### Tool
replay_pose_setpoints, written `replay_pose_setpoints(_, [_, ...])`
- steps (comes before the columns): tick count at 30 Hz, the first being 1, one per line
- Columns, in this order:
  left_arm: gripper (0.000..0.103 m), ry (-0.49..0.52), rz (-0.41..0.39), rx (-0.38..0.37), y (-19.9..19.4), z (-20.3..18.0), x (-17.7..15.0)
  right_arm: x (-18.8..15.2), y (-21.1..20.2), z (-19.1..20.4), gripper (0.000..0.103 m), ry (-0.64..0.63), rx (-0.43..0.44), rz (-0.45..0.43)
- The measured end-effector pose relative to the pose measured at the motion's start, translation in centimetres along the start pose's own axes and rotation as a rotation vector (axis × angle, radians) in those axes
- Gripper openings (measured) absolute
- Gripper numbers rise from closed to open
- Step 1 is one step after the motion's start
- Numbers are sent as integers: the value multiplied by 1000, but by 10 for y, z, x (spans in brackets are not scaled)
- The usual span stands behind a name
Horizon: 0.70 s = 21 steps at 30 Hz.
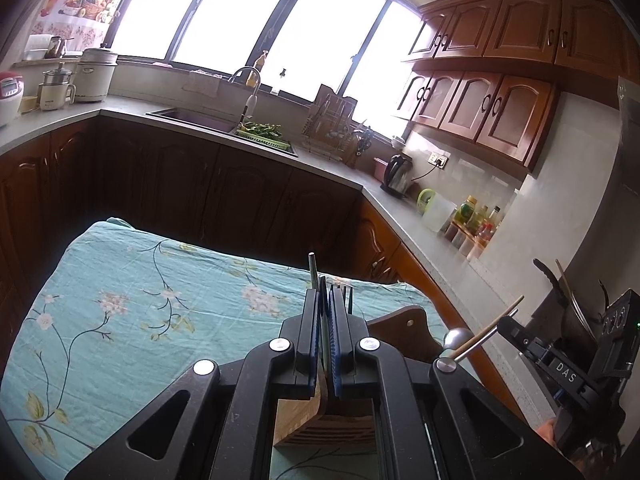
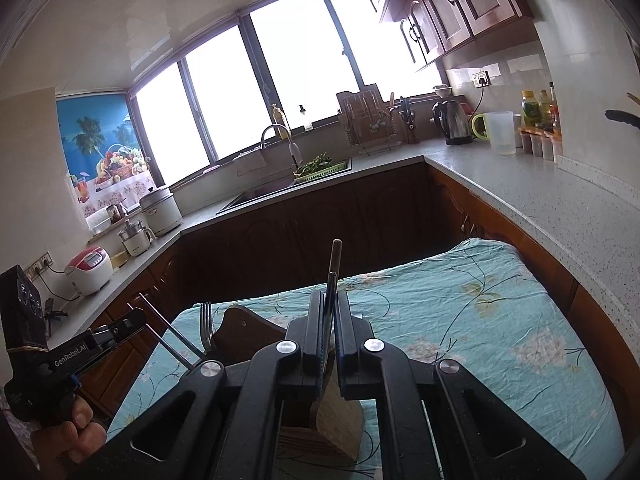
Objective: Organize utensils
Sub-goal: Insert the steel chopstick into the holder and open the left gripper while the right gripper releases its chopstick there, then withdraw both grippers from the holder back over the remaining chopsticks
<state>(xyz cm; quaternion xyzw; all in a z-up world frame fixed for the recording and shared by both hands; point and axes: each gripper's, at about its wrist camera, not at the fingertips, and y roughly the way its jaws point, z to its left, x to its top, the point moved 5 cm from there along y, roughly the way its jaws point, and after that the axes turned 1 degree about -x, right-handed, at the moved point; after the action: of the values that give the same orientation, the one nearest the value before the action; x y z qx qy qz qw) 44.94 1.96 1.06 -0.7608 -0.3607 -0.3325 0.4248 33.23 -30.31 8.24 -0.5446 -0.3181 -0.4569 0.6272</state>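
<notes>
1. I am working over the worktop (image 1: 120, 300) with the flowered cloth. The left tool (image 1: 326, 295) is pressed together and pinching a pair of thin metal chopsticks (image 1: 312, 270), whose ends are sticking up past the fingertips at the centre of the left wrist view.
2. The wooden holder (image 1: 308, 424) is sitting on the cloth directly under that tool, low in the frame. I am reading this step as lowering the sticks into it, so I am aiming to tip them nearer upright and line their lower ends up with an opening before letting go. I cannot see those lower ends or the openings from here, so I am going slowly.
3. A fork (image 2: 206, 322) is standing tines up at the holder's near-left edge in the right wrist view. I am planning to keep the metal sticks clear of it so nothing gets knocked out.
4. The right tool (image 2: 330, 300) is also pressed together, pinching a slim wooden chopstick (image 2: 335, 264) that is pointing up at frame centre. I cannot tell whether it is one stick or two.
5. Both tools are crowding the same holder (image 2: 340, 420), so I am judging it safer to place one load at a time, holding the other well off to its side.
</notes>
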Motion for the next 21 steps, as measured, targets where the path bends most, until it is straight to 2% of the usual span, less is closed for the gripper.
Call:
replay_pose_setpoints(5, [8,-12,16,3,-2,2,-2,0,1,-1,11,12,7,13])
replay_pose_setpoints(7, [13,-11,17,12,-4,2,-2,0,-1,-2,19,21,15,10])
replay_pose_setpoints(9, [31,-20,10,19,-8,3,-2,0,-5,-3,38,29,25,0])
replay_pose_setpoints(11, [37,-21,4,28,-12,4,-3,1,-10,-3,41,30,30,-10])
replay_pose_setpoints(13, [43,-24,10,33,-16,5,-6,1,-16,-3,50,32,36,-21])
replay_pose_setpoints(14, [47,-27,10,33,-19,5,-8,2,-18,-3,61,34,39,-25])
replay_pose_setpoints(15, [50,-25,9,35,-23,4,-9,1,-21,-3,76,37,45,-27])
replay_pose_setpoints(16, [54,-21,8,42,-27,4,-11,0,-24,-2,83,43,57,-29])
replay_pose_setpoints(17, [65,-20,5,52,-31,4,-13,-1,-27,-2,92,49,70,-33])
replay_pose_setpoints(18, [78,-20,1,64,-35,4,-15,-3,-31,-2,93,53,78,-35])
replay_pose_setpoints(21, [84,-10,1,84,-48,1,-23,-10,-40,0,94,45,84,-35])
